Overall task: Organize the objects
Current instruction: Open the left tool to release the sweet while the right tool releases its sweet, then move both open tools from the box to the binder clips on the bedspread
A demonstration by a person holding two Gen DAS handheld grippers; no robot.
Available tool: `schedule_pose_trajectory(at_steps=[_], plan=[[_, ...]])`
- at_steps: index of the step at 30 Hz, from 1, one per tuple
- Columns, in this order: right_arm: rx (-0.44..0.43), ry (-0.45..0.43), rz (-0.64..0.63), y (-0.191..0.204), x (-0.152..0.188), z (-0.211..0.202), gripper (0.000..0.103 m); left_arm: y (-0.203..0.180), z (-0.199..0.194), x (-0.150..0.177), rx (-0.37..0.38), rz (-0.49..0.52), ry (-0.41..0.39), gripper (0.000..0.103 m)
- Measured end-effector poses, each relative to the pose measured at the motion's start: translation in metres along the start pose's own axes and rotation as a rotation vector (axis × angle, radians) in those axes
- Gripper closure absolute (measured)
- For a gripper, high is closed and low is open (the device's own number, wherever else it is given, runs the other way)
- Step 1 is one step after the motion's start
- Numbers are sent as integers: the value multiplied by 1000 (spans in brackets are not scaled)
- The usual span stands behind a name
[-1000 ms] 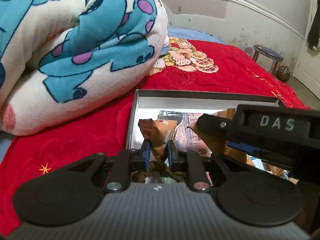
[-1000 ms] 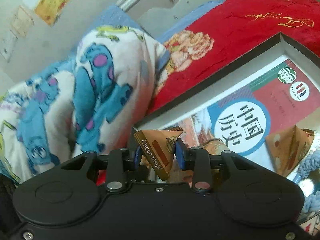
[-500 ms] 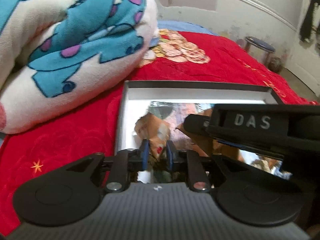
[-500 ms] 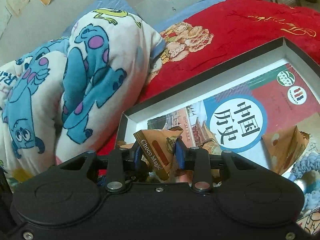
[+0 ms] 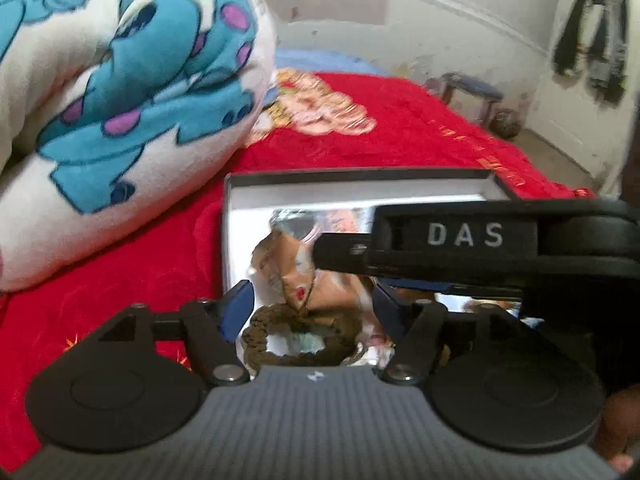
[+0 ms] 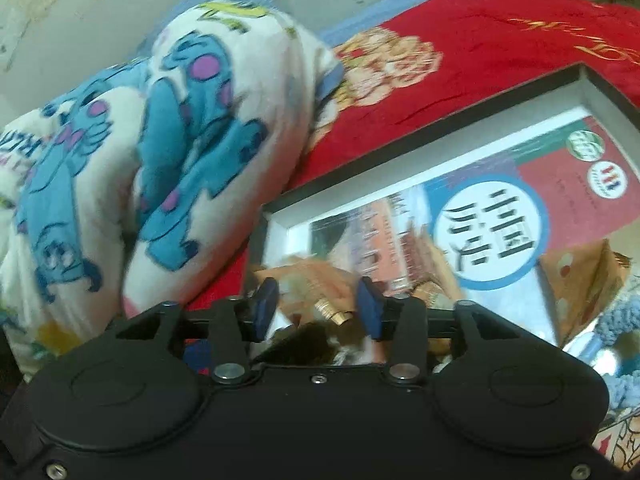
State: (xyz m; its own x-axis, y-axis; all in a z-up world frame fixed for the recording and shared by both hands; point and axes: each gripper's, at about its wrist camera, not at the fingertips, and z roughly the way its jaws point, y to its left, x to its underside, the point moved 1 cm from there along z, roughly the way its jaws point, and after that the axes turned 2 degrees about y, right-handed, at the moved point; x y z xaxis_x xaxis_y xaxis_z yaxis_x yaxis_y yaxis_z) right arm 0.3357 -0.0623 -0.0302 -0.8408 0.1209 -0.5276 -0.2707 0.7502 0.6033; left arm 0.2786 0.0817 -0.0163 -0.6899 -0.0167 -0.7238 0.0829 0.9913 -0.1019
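From the left wrist view, your left gripper (image 5: 314, 304) has just been opening; its jaws stand wide and released over the near left corner of the shallow box (image 5: 236, 184). A crinkled, orange-brown snack packet (image 5: 288, 268) lies between and just beyond the pads, touching neither, with a dark braided cord ring (image 5: 296, 332) nearer you. This reads as the drop-off step finishing; next, lift clear without snagging the foil.

From the right wrist view, your right gripper (image 6: 318, 306) has also just been opening, jaws released, with its own blurred packet (image 6: 320, 280) loose between the pads above the box's near left corner. A glossy textbook (image 6: 492, 216) lies flat inside; a second pyramid-shaped packet (image 6: 580, 280) sits to the right. The plush cartoon blanket (image 6: 160, 152) bulges at left on the red bedspread (image 6: 480, 48).
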Motion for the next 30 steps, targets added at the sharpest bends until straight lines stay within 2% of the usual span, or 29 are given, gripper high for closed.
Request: schedule_pose_trajectory(at_steps=[5,8,11,14,16,19,23,27,30], plan=[[-68,-19,-65,25,-3,-31,36,2,-31,-5,64,-20,-84,19],[-90,-90,-113,41,-13,-73,27,-3,-53,-11,83,-22,-129,17],[-81,-169,-168,55,-23,-122,24,-13,-77,-15,74,0,-169,16],[-6,-273,-253,68,-27,-169,14,-27,-101,-15,83,10,-196,14],[36,-338,-268,70,-25,-196,13,-41,-116,-15,74,64,-208,14],[100,-362,-270,67,-15,-224,13,-60,-141,-10,46,113,-278,14],[214,-396,-240,54,18,-247,13,-74,-158,5,-20,38,-353,13],[258,-438,-227,30,59,-257,13,-75,-151,31,-32,-60,-314,13],[280,-382,-193,15,71,-249,13,-76,-143,48,-75,-71,-261,13]])
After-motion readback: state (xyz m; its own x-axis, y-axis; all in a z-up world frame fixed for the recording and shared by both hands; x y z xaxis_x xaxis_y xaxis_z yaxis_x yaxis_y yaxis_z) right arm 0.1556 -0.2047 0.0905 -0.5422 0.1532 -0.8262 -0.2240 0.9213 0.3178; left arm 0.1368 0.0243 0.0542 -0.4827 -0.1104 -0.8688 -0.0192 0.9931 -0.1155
